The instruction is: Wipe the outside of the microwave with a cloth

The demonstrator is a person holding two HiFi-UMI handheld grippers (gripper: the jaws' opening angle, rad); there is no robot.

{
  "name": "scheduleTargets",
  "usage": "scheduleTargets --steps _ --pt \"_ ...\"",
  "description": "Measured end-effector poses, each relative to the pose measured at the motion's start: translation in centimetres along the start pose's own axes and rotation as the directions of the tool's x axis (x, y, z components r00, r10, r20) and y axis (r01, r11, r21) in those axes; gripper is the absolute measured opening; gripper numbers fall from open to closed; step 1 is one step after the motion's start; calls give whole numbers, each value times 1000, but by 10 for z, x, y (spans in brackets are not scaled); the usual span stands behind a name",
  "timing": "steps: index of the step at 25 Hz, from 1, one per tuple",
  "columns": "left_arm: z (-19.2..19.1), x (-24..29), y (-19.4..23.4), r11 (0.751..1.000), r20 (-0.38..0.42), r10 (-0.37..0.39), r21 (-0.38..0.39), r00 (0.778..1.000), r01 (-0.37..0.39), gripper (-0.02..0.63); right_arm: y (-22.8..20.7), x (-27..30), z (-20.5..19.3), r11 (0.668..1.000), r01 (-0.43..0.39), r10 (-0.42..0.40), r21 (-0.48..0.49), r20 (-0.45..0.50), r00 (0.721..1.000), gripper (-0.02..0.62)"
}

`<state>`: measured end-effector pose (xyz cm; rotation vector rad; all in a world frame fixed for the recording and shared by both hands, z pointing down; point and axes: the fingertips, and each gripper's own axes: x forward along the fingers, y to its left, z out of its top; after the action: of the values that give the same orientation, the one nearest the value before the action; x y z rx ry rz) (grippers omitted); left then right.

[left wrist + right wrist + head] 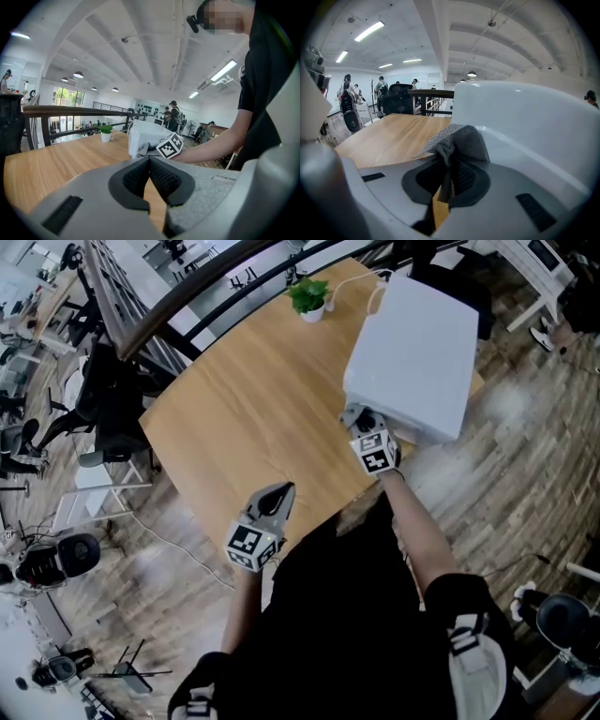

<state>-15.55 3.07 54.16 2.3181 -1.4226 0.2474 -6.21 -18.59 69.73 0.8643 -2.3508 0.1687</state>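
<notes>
The white microwave stands on the right part of the wooden table; it fills the right of the right gripper view and shows small in the left gripper view. My right gripper is shut on a grey cloth, pressed against the microwave's near left corner. The cloth also shows in the left gripper view beside the right gripper's marker cube. My left gripper is shut with nothing in it, over the table's near edge.
A small potted plant stands at the table's far edge, with a white cable running behind the microwave. A black railing runs beyond the table. Office chairs stand to the left on the wood floor.
</notes>
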Motion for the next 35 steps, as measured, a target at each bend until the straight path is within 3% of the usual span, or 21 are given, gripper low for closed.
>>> scheduleTargets --steps 13,35 --pt "-5 -11 5 1000 -15 7 -5 1000 -7 0 3 8 3 1000 8 -8 9 -7 1000 17" --pt "-17 -32 19 1000 -58 15 26 998 -13 0 5 31 -36 996 33 -27 78 -75 997 17"
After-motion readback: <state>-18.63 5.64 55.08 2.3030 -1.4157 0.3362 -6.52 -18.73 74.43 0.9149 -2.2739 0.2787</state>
